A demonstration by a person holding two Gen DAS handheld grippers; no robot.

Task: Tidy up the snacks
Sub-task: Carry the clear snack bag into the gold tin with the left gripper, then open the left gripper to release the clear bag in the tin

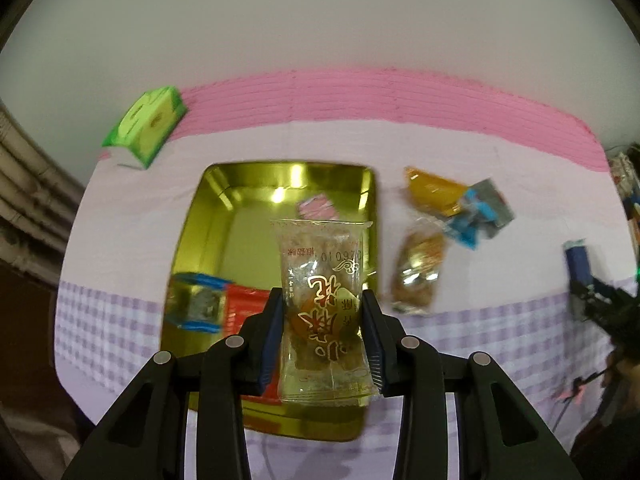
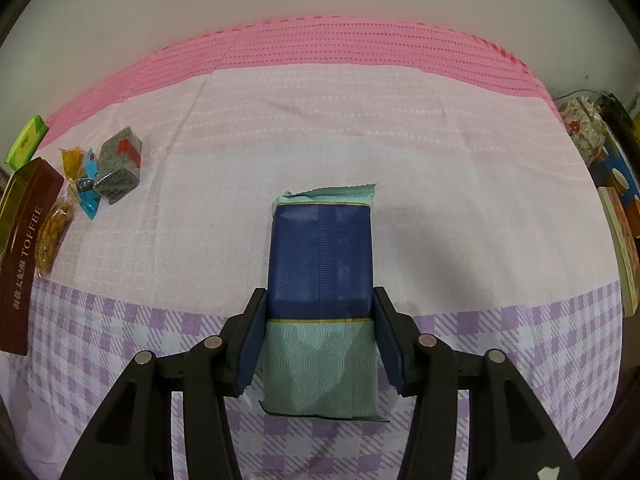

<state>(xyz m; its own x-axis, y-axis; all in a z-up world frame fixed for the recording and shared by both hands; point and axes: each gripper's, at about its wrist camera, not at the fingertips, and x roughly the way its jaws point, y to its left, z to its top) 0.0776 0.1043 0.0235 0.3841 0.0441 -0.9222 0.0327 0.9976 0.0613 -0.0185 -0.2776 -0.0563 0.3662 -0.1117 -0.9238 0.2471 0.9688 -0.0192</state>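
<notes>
My left gripper (image 1: 322,308) is shut on a clear snack packet (image 1: 322,300) with red lettering and holds it above the gold tin tray (image 1: 200,224). In the tray lie a pink packet (image 1: 316,206), a blue-edged packet (image 1: 196,304) and a red packet (image 1: 244,308). My right gripper (image 2: 320,320) is around a blue and teal snack pack (image 2: 320,292) on the cloth, its pads at the pack's sides. Loose snacks lie right of the tray: an orange packet (image 1: 434,190), a blue packet (image 1: 480,212) and a brown packet (image 1: 418,276).
A green box (image 1: 146,124) sits behind the tray at the far left. In the right wrist view a brown toffee tin lid (image 2: 24,256) and a grey-green block (image 2: 120,166) lie at the left. Books and a patterned jar (image 2: 582,128) stand at the right edge.
</notes>
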